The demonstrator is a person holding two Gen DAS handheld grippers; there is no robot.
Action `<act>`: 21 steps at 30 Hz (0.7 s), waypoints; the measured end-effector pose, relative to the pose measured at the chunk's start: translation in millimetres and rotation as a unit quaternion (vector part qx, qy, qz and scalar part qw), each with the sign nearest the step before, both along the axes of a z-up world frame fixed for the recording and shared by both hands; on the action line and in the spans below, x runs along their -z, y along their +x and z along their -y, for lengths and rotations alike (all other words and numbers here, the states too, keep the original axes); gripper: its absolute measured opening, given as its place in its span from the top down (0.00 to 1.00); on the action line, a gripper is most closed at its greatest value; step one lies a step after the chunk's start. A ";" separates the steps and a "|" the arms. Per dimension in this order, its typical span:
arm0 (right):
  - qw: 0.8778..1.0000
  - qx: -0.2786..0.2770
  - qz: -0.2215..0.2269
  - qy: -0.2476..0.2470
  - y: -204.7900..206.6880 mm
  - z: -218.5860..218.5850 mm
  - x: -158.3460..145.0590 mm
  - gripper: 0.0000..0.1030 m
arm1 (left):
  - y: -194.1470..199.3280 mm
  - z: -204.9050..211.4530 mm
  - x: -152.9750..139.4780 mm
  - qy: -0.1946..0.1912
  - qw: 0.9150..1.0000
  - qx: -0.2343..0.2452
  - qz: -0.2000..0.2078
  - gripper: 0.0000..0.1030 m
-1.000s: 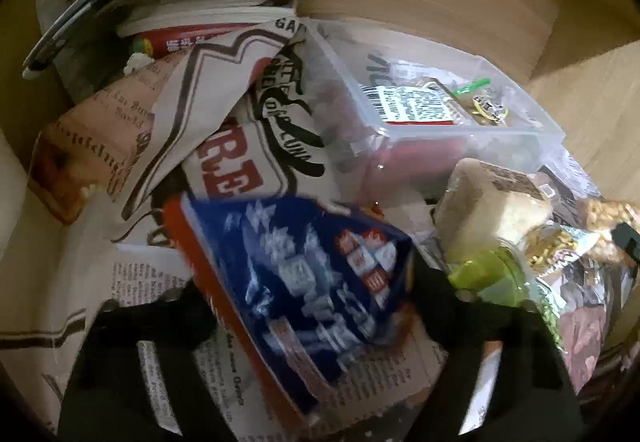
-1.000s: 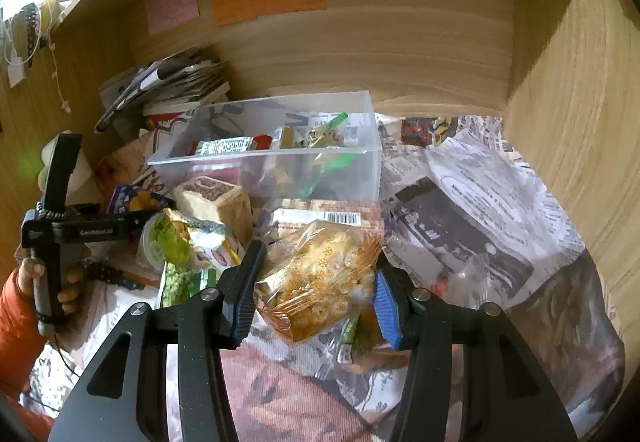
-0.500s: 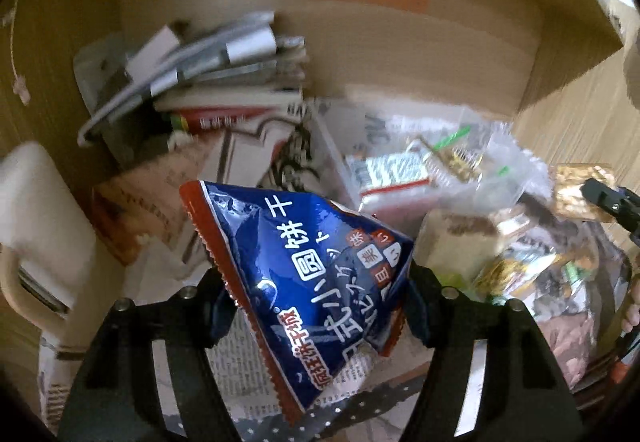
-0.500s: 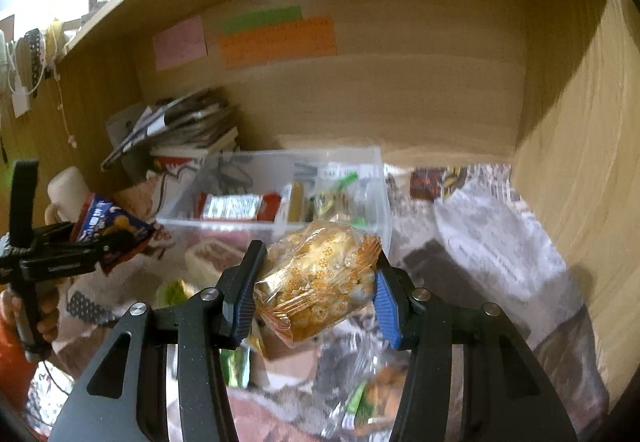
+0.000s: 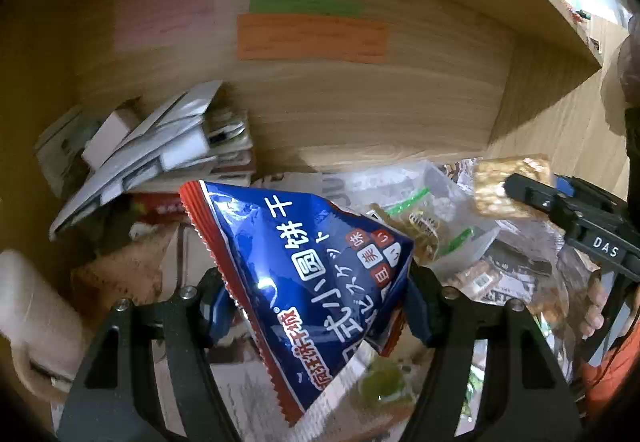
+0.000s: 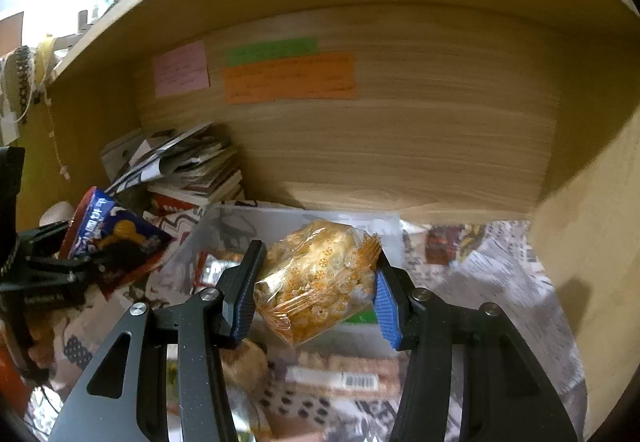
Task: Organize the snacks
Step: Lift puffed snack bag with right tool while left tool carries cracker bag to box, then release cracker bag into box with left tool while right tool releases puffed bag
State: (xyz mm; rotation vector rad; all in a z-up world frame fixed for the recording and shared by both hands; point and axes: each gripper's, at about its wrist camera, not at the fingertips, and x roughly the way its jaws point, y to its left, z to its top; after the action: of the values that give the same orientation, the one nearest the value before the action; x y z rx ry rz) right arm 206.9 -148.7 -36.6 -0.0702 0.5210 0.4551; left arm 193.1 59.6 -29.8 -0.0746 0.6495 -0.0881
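My left gripper (image 5: 316, 302) is shut on a blue and red biscuit bag (image 5: 308, 266) and holds it up above the desk. The same bag (image 6: 108, 234) shows at the left of the right wrist view. My right gripper (image 6: 316, 290) is shut on a clear packet with orange print holding a yellow pastry (image 6: 320, 274), raised in front of a clear plastic bin (image 6: 240, 226). That packet (image 5: 508, 186) shows at the right of the left wrist view. The bin (image 5: 448, 202) holds several small wrapped snacks.
A stack of books and papers (image 5: 160, 158) leans at the back left. Coloured notes (image 6: 288, 78) stick on the wooden back wall. More wrapped snacks (image 6: 344, 374) lie on newspaper (image 6: 500, 274) below my right gripper. A wooden side wall (image 6: 592, 234) stands at the right.
Both grippers have risen with their packets, from just above the snack pile to well above it. The bin and pile now sit lower in both views.
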 end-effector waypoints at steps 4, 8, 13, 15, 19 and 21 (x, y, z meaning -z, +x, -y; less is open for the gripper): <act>1.000 -0.003 -0.009 -0.005 20.9 -13.0 0.6 0.55 | 23.1 5.8 2.1 -0.003 1.000 0.007 -0.007 0.33; 1.000 0.004 -0.018 -0.010 39.8 -23.3 3.4 0.55 | 48.9 7.4 9.4 -0.009 1.000 0.012 -0.020 0.33; 0.999 0.015 -0.037 -0.016 64.1 -34.0 10.7 0.55 | 79.4 7.1 19.1 -0.016 0.999 0.012 -0.038 0.33; 0.999 0.021 -0.042 -0.022 71.0 -38.2 14.4 0.55 | 89.8 5.6 22.8 -0.017 0.999 0.014 -0.043 0.33; 0.998 0.025 -0.056 -0.032 83.4 -44.0 22.4 0.55 | 103.8 6.6 32.6 -0.016 0.998 0.017 -0.056 0.33; 0.997 0.026 -0.062 -0.038 87.8 -46.3 26.2 0.55 | 108.7 7.0 37.5 -0.015 0.998 0.017 -0.064 0.33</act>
State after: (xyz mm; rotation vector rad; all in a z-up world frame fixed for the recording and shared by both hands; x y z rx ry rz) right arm 294.7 -102.4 -62.8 -0.1020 0.6605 0.3904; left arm 301.8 52.6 -67.3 -0.0990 0.7773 -0.1277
